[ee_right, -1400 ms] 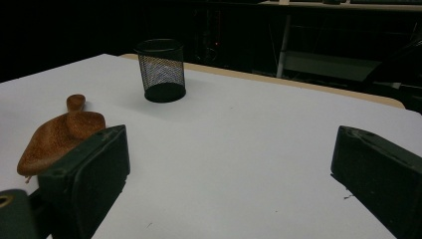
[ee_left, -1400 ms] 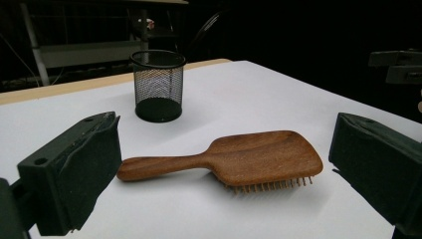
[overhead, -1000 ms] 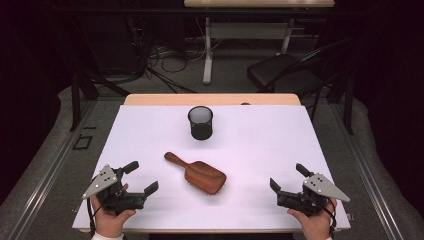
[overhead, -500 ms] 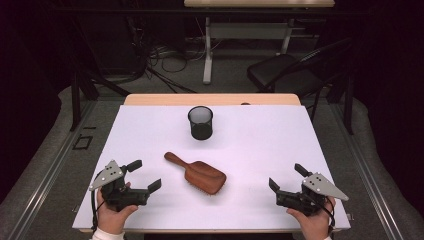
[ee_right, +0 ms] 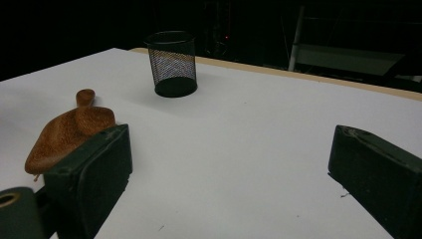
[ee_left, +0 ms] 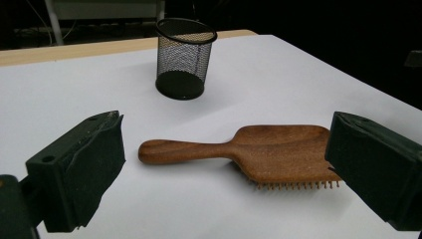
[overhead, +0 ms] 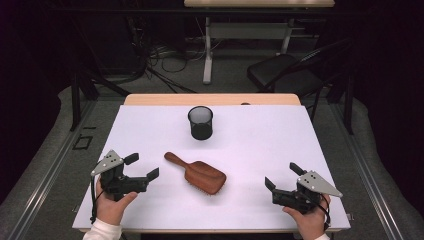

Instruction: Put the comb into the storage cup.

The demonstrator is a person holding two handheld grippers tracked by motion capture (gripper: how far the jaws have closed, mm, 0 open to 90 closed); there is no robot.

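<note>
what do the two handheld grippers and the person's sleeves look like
Both the left gripper and right gripper are black, each with two blocky black jaws, a grey three-cornered plate on top and a black cable trailing at the wrist. A white sleeve cuff shows on the left arm.

Hairbrush [ee_left: 259, 149]: brown wood, smooth, faint sheen, visible grain. Cup [ee_left: 185, 57]: black wire mesh, metal-looking, solid rim. Table cover [overhead: 260, 145]: white, matt, smooth; bare light wood along far edge. Gripper jaw pads: black, matt, slightly scuffed.
</note>
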